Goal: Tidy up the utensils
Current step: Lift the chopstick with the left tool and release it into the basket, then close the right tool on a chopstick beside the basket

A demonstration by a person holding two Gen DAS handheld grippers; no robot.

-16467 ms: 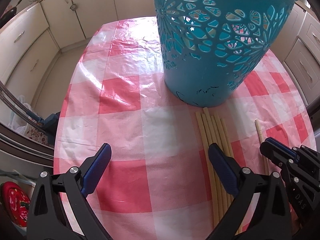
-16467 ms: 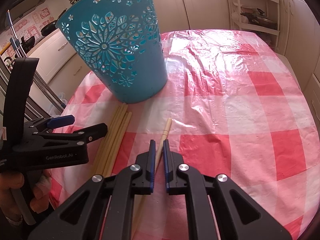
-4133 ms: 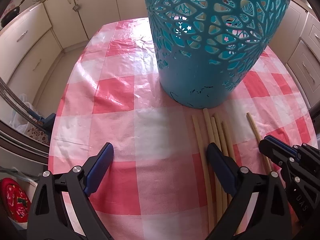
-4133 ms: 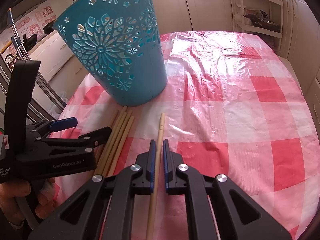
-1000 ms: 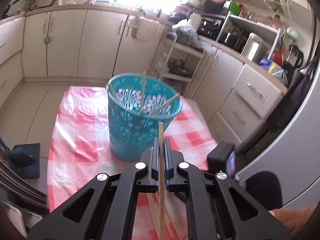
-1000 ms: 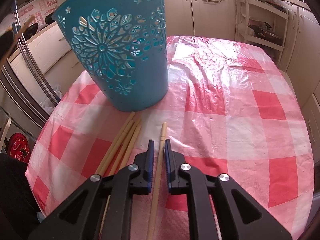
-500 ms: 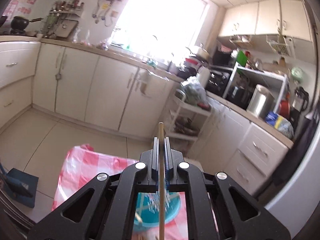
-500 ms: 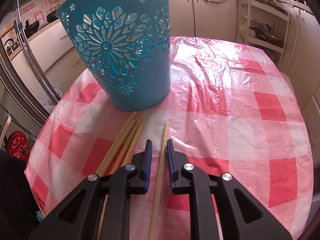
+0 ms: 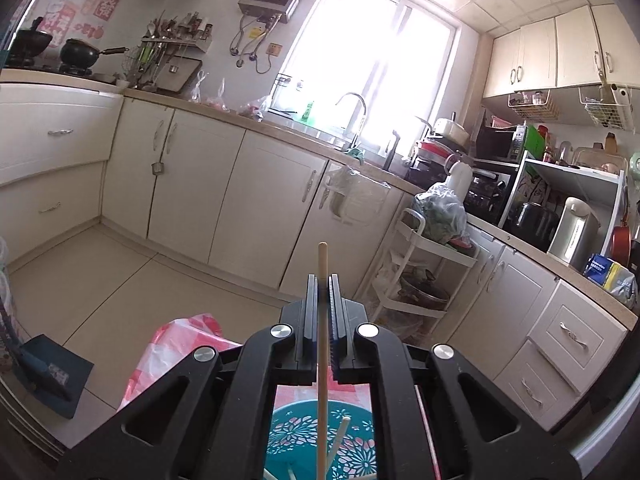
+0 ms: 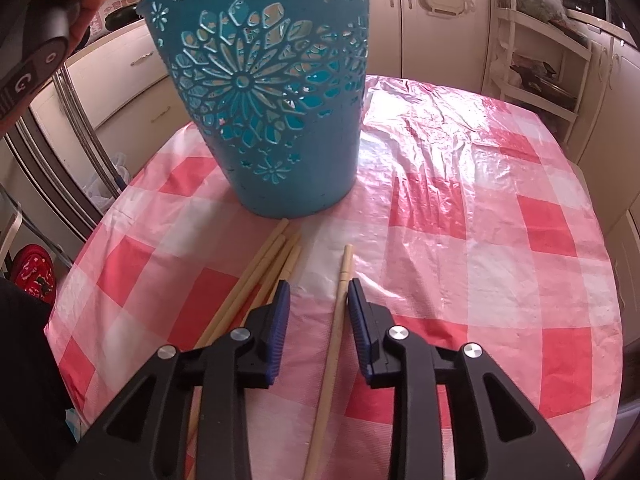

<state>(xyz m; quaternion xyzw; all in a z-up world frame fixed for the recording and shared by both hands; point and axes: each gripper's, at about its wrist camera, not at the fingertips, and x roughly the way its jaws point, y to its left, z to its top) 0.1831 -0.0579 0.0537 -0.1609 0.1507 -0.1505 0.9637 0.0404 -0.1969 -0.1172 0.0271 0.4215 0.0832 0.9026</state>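
Note:
My left gripper [image 9: 322,280] is shut on a wooden chopstick [image 9: 322,344] that stands upright between its jaws, high above the teal cut-out basket [image 9: 356,452]; other chopsticks [image 9: 339,438] lean inside the basket. In the right wrist view the same basket [image 10: 264,92] stands on the checked tablecloth [image 10: 500,240]. My right gripper [image 10: 316,292] is low over the table and its jaws are opening. A single chopstick [image 10: 338,320] lies on the cloth between them, with the pads off it. A bundle of several chopsticks [image 10: 256,280] lies just to its left.
A hand on the left gripper's handle [image 10: 60,4] shows at the top left of the right wrist view. Cabinets [image 9: 256,200], a white trolley [image 9: 424,280] and the counter ring the table. The tablecloth's near left edge [image 10: 60,320] drops off to the floor.
My left gripper has risen and tipped up with its chopstick, so the basket sank to the bottom of its view. The right jaws have spread apart around the single chopstick lying on the cloth.

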